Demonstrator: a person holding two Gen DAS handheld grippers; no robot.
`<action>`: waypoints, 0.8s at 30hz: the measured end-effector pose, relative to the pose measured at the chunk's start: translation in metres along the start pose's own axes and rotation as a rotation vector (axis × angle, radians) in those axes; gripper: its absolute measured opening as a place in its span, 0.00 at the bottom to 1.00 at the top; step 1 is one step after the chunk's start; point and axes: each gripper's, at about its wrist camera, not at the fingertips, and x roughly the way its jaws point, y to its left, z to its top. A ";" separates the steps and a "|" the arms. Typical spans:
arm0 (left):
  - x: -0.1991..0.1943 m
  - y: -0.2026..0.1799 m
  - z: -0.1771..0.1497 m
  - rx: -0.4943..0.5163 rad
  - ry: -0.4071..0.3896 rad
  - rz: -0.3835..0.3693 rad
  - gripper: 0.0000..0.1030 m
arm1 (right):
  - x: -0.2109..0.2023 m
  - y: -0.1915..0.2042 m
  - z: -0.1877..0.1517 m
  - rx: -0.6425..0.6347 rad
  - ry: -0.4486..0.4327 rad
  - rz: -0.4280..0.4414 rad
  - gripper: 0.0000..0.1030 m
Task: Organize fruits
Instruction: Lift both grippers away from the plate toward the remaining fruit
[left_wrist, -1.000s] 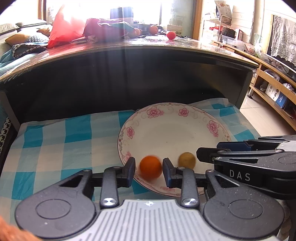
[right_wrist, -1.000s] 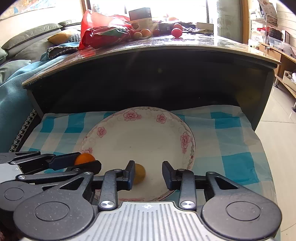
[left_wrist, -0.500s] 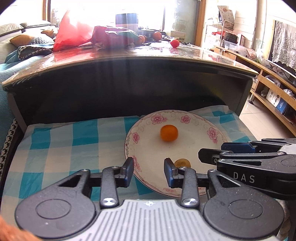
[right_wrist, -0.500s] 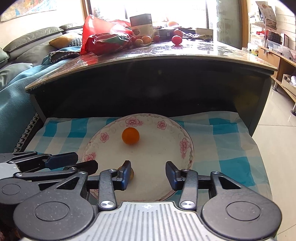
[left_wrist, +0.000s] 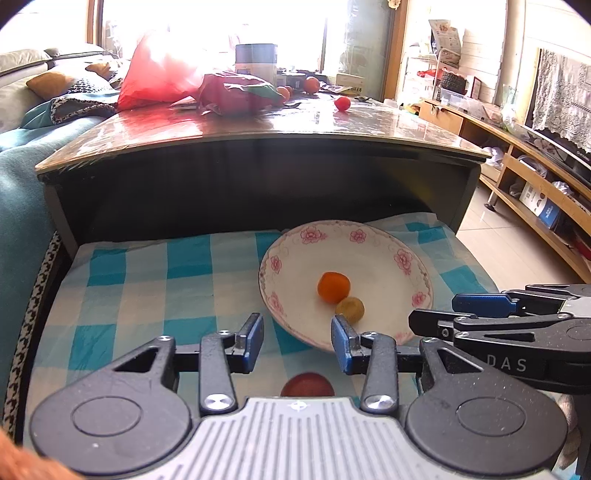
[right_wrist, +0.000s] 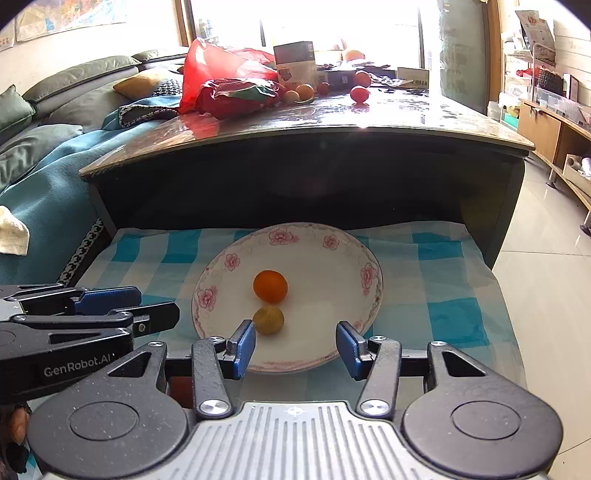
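A floral white plate (left_wrist: 384, 254) (right_wrist: 332, 266) sits on a blue checked cloth (left_wrist: 147, 280) (right_wrist: 443, 280). An orange fruit (left_wrist: 333, 287) (right_wrist: 270, 285) and a smaller yellow-brown fruit (left_wrist: 350, 310) (right_wrist: 268, 320) lie on it, touching. A red fruit (left_wrist: 307, 384) lies on the cloth just under my left gripper. My left gripper (left_wrist: 297, 343) is open and empty, near the plate's front-left rim. My right gripper (right_wrist: 295, 347) is open and empty over the plate's front rim. Each gripper shows from the side in the other's view.
A dark glossy table (left_wrist: 258, 129) (right_wrist: 332, 125) rises behind the cloth, with red bags (left_wrist: 162, 81) (right_wrist: 221, 81), a box and several small fruits on top. A sofa with a teal blanket (right_wrist: 44, 184) is at left, wooden shelving (left_wrist: 535, 177) at right.
The left gripper let go of the orange fruit, which rolled to the plate's middle beside the yellow-brown fruit. Both grippers drew back and up, jaws wider. A red fruit has come into view.
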 end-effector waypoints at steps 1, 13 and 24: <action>-0.004 0.001 -0.002 -0.003 0.003 -0.002 0.47 | -0.003 0.000 -0.002 -0.001 0.002 0.004 0.43; -0.049 0.012 -0.059 -0.025 0.099 -0.004 0.48 | -0.032 0.017 -0.042 -0.071 0.078 0.056 0.45; -0.054 0.008 -0.114 -0.008 0.204 -0.015 0.48 | -0.052 0.034 -0.079 -0.189 0.145 0.082 0.51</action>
